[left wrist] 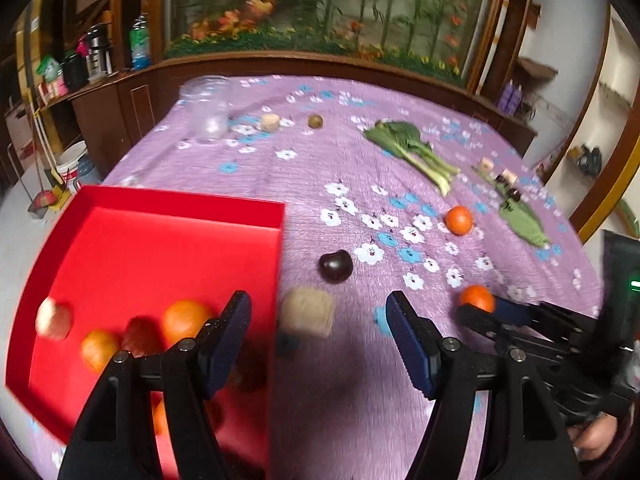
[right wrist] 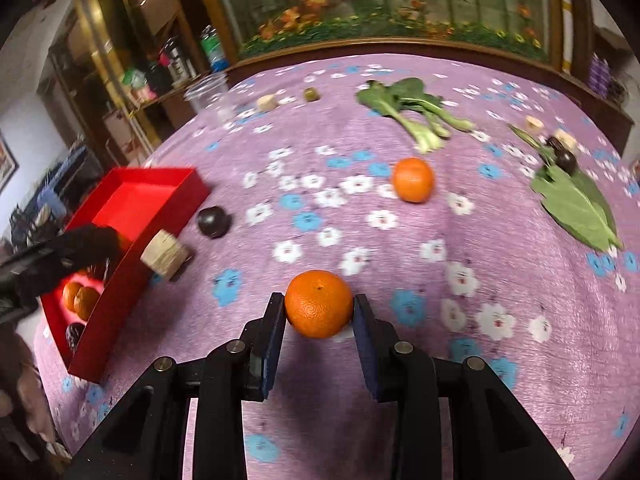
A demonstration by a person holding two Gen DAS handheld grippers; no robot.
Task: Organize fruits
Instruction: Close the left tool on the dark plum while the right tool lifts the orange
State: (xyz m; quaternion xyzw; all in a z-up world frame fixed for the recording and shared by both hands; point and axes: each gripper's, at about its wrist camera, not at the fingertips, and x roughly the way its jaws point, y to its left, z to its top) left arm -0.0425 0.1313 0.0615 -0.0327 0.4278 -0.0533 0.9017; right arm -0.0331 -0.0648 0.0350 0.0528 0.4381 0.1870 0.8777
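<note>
My right gripper (right wrist: 319, 317) is shut on an orange (right wrist: 319, 304), one pad pressing on each side, low over the purple flowered cloth. That orange (left wrist: 474, 295) and the right gripper (left wrist: 492, 312) also show at the right of the left wrist view. My left gripper (left wrist: 320, 334) stands open with nothing held, straddling the right wall of the red tray (left wrist: 180, 200). Several oranges (left wrist: 186, 320) and a dark fruit lie in the tray. A dark plum (left wrist: 335, 266) and another orange (left wrist: 459, 220) rest on the cloth beyond.
A blurred twine spool (left wrist: 308, 316) sits against the tray's right wall. Leafy greens (right wrist: 408, 108), a big leaf (right wrist: 572, 204), dark fruits (right wrist: 566, 160) and a small green fruit (right wrist: 311, 95) lie farther back. A clear cup (left wrist: 208, 108) stands at the back left.
</note>
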